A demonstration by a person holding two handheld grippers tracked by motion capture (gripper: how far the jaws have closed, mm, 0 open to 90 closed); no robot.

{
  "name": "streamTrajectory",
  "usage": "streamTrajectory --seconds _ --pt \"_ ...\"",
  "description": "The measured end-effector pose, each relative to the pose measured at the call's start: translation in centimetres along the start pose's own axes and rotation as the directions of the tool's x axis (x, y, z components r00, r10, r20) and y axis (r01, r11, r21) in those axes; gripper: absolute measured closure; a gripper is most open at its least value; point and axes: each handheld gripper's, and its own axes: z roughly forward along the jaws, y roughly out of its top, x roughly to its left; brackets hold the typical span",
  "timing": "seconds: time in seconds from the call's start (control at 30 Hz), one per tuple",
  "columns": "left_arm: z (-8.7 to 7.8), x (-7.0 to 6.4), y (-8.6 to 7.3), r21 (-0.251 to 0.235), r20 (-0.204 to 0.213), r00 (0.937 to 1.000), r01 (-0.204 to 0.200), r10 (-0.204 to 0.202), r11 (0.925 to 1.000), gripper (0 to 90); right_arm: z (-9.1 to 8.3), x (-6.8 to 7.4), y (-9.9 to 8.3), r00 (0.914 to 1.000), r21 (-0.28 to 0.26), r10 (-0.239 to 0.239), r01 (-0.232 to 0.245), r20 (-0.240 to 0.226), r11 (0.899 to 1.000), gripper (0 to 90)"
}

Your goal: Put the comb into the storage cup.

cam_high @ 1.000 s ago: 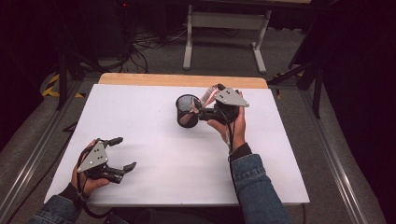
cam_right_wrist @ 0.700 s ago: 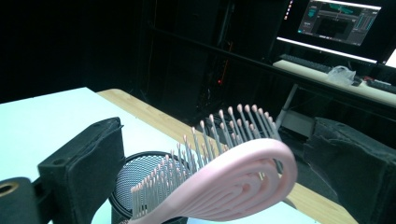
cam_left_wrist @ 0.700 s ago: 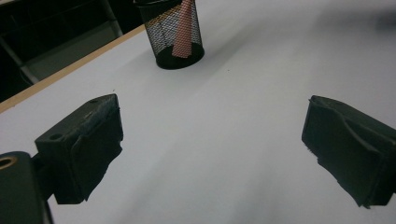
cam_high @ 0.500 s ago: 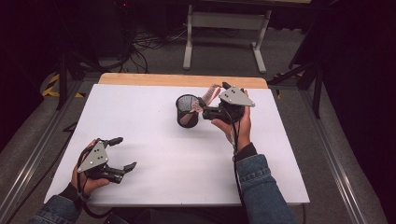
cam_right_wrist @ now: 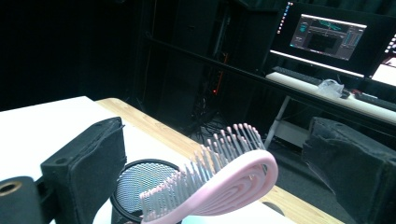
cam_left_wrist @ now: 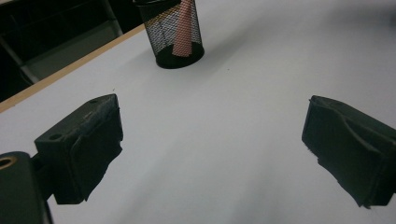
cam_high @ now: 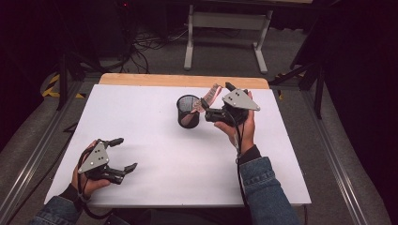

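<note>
Item: pink hairbrush [cam_right_wrist: 219, 184], handle in mesh cup [cam_high: 188, 110], before right tool [cam_high: 212, 106], jaws spread, released. Left tool [cam_high: 123, 153] idle, spread wide on bench [cam_high: 155, 154]. Step judged: brush deposited; next, withdraw right tool.

Each hand carries a black two-jaw gripper topped by a grey three-cornered plate dotted with small dark screw heads. On the left gripper [cam_high: 120, 153] the plate sits behind the jaws, over a chunky black body; on the right gripper [cam_high: 211, 100] it is tipped by a small black nub. A thin black cable trails back from each body along the wrist. Up close, the jaws are blocky black slabs faced with matte, slightly frayed black padding, each with a small round hole on its upper face, and a brass-coloured ring sits on the black part behind the left-hand jaw. Both forearms wear blue denim sleeves with stitched cuffs over dark inner cuffs.
</note>
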Motion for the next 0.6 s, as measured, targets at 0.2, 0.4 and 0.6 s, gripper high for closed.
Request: streamTrajectory --seconds 0.2,0.4,0.6 --pt "0.1 0.0 0.0 0.004 -0.001 1.0 -0.003 0.003 1.0 6.1 -0.6 0.3 0.2 0.9997 0.008 -0.025 0.025 -0.004 1.0 5.9" --pt "0.1 0.0 0.0 0.004 -0.005 1.0 0.0 0.0 1.0 6.1 -1.6 0.3 0.4 0.9993 -0.004 -0.036 0.036 -0.009 0.999 5.9" --pt "0.1 0.0 0.0 0.004 -0.004 1.0 0.001 -0.001 1.0 6.0 -2.4 0.1 0.0 0.9991 0.004 -0.042 0.042 0.001 0.999 5.9"
